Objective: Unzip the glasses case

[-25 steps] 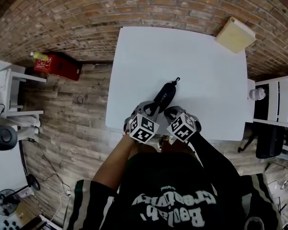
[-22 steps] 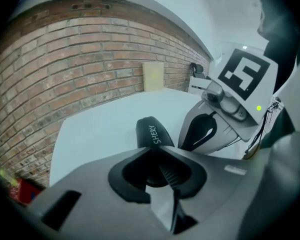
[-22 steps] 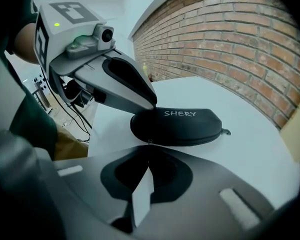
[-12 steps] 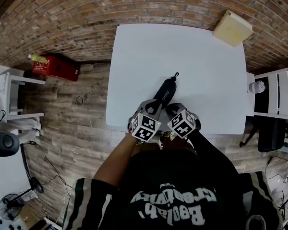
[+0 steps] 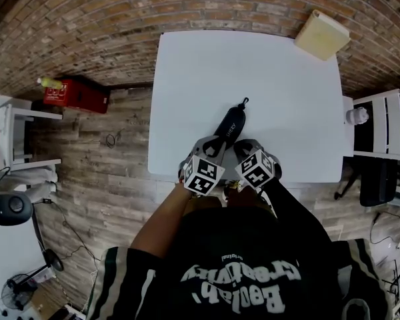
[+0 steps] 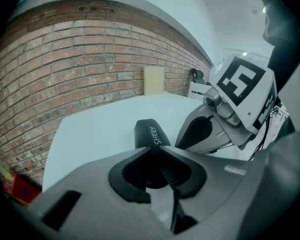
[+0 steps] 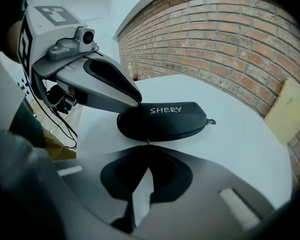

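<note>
A black zipped glasses case [image 5: 229, 126] marked SHERY lies on the white table [image 5: 280, 79], with a small loop [image 5: 244, 103] at its far end. My left gripper [image 5: 212, 149] is shut on the case's near end. In the left gripper view the case [image 6: 151, 133] runs out from between the jaws of the left gripper [image 6: 157, 149]. My right gripper [image 5: 240, 151] sits just to its right. In the right gripper view the right gripper [image 7: 147, 146] is shut, with the small metal zipper pull [image 7: 147, 141] at its tips, right at the edge of the case [image 7: 162, 119].
A tan box [image 5: 322, 35] sits on the table's far right corner. The table's near edge [image 5: 300, 181] lies just below the grippers. A white chair [image 5: 377, 129] stands to the right, and a red crate [image 5: 77, 93] sits on the wooden floor to the left, by the brick wall.
Both grippers stay at the case's near end in the same grip. Only the head view has shifted slightly.
</note>
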The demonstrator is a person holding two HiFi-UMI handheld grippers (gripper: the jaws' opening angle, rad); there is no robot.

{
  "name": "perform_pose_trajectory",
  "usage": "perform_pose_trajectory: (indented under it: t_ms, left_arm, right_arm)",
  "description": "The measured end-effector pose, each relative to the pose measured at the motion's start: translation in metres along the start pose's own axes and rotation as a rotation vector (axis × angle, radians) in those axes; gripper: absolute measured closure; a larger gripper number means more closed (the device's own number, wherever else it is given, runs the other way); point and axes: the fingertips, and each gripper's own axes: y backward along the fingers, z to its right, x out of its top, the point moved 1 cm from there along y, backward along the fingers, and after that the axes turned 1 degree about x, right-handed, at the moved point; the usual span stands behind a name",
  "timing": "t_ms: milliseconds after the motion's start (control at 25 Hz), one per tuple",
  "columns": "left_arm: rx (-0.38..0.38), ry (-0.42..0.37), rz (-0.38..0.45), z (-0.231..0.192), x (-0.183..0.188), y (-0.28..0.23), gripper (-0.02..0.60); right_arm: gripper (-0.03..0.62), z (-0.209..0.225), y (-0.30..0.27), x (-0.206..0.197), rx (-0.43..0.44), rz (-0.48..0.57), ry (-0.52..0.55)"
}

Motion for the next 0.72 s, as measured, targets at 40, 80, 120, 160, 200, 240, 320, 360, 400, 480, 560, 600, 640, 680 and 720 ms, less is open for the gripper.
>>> perform_pose_trajectory:
  t_ms: [40,80,120,160,200,240,320,360,400,480,560,600,640,680,720]
  left_arm:
    - [-0.001,0.000,0.001,0.000,0.000,0.000,0.526]
    - [-0.002,0.000,0.002,0.001,0.001,0.000,0.526]
    - [-0.004,0.000,0.002,0.001,0.001,0.000,0.526]
    - [-0.005,-0.001,0.002,0.000,0.001,0.000,0.526]
    - [-0.005,-0.002,0.002,0.000,0.000,0.000,0.526]
    - [-0.006,-0.002,0.001,0.000,0.000,0.000,0.526]
    - [-0.006,-0.001,0.002,0.000,0.001,-0.001,0.526]
    - [-0.007,0.000,0.002,0.000,0.001,0.000,0.526]
    - [-0.007,0.001,0.002,0.000,0.001,0.000,0.526]
    - [-0.006,0.003,0.001,0.000,0.000,0.000,0.526]
    - [-0.005,0.004,0.000,-0.001,0.000,0.000,0.526]
    - [-0.004,0.004,0.001,-0.001,0.000,0.000,0.526]
    - [-0.003,0.005,0.003,-0.001,0.000,0.000,0.526]
    - [-0.001,0.006,0.004,-0.001,0.000,0.000,0.526]
    - [-0.001,0.008,0.005,-0.001,0.001,0.000,0.526]
  right_arm:
    - [0.580,0.001,0.001,0.000,-0.003,-0.002,0.000]
    - [0.580,0.003,0.001,-0.001,-0.006,-0.003,0.000]
    - [0.580,0.004,0.001,-0.001,-0.008,-0.004,0.000]
    - [0.579,0.005,0.001,0.000,-0.011,-0.003,0.000]
    - [0.580,0.006,0.001,0.000,-0.015,-0.003,0.001]
    - [0.580,0.008,0.001,0.000,-0.018,-0.004,0.002]
    - [0.579,0.010,0.001,0.000,-0.024,-0.006,0.003]
    - [0.580,0.011,0.002,0.000,-0.026,-0.006,0.004]
    - [0.579,0.012,0.002,0.000,-0.027,-0.007,0.006]
    - [0.580,0.014,0.002,0.000,-0.032,-0.006,0.009]
    - [0.579,0.017,0.002,0.000,-0.038,-0.007,0.011]
    - [0.579,0.018,0.003,0.000,-0.039,-0.008,0.013]
    - [0.579,0.019,0.003,0.000,-0.041,-0.008,0.015]
    - [0.579,0.020,0.003,0.000,-0.042,-0.009,0.017]
    - [0.579,0.021,0.003,0.000,-0.044,-0.009,0.020]
